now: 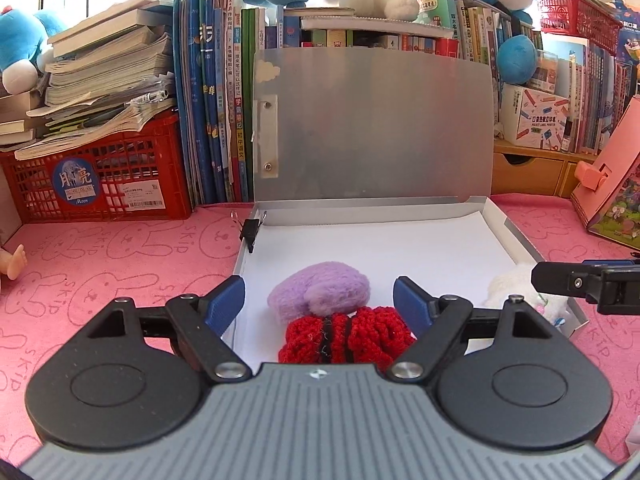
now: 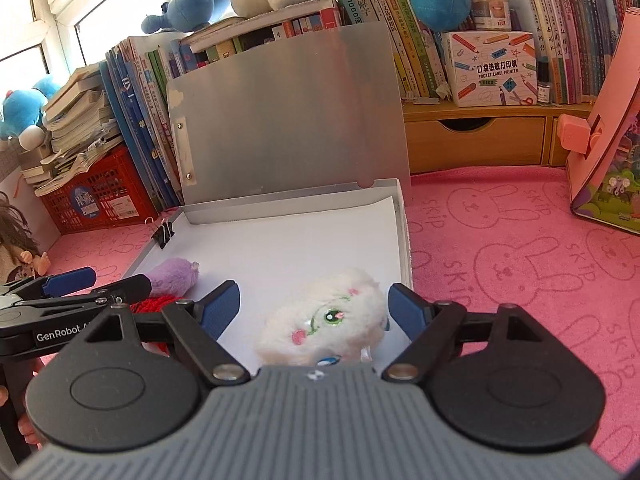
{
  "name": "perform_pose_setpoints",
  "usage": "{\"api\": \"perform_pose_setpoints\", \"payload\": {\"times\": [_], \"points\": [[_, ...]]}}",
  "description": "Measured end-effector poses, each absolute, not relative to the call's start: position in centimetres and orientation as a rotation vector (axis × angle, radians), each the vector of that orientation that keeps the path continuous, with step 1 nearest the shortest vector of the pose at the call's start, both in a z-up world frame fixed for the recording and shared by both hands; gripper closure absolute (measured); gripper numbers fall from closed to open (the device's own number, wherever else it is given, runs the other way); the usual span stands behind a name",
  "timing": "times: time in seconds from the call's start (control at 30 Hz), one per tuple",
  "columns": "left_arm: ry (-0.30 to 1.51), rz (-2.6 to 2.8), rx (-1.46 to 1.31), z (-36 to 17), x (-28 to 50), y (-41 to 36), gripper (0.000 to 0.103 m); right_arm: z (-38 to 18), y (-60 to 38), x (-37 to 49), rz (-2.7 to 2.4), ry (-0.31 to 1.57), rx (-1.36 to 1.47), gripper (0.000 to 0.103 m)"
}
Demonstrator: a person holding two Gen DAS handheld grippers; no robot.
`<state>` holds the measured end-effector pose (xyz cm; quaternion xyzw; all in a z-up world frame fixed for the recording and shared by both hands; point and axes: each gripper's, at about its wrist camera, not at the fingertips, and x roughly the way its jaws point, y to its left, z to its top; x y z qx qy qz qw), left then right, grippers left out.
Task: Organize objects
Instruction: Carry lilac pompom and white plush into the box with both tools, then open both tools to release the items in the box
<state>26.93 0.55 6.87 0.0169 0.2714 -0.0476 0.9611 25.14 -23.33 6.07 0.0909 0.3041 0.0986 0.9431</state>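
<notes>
An open silver box [image 1: 516, 236] with a raised lid [image 1: 372, 124] lies on the pink cloth, lined with white paper. Inside, a purple fuzzy toy [image 1: 320, 290] with a red knitted body [image 1: 348, 338] lies between the open fingers of my left gripper [image 1: 318, 300], not clamped. A white plush toy [image 2: 328, 316] with a green eye lies in the box between the open fingers of my right gripper [image 2: 314, 304]. The white plush [image 1: 516, 284] shows at the right in the left wrist view, beside the right gripper's finger [image 1: 560, 276]. The purple toy [image 2: 174, 276] shows in the right wrist view.
A black binder clip [image 1: 252, 230] sits on the box's left rim. A red crate [image 1: 100, 176] with stacked books stands left, upright books [image 1: 216, 96] behind the lid, a wooden drawer shelf [image 2: 476, 140] and pink board [image 2: 604, 128] right. A doll [image 2: 16, 240] lies far left.
</notes>
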Motion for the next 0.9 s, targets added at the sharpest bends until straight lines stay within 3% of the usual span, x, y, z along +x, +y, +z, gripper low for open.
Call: {"api": "perform_pose_setpoints", "payload": {"times": [0.4, 0.57, 0.9], "points": [[0.492, -0.162, -0.005, 8.9, 18.9, 0.7, 0.017, 7.9, -23.3, 17.0, 0.292, 0.531, 0.164, 0.012], [0.472, -0.180, 0.003, 8.6, 15.3, 0.9, 0.010, 7.1, -23.5, 13.8, 0.309, 0.522, 0.145, 0.012], [0.482, -0.190, -0.018, 6.6, 9.2, 2.3, 0.009, 5.6, -23.0, 7.8, 0.324, 0.499, 0.054, 0.012]]}}
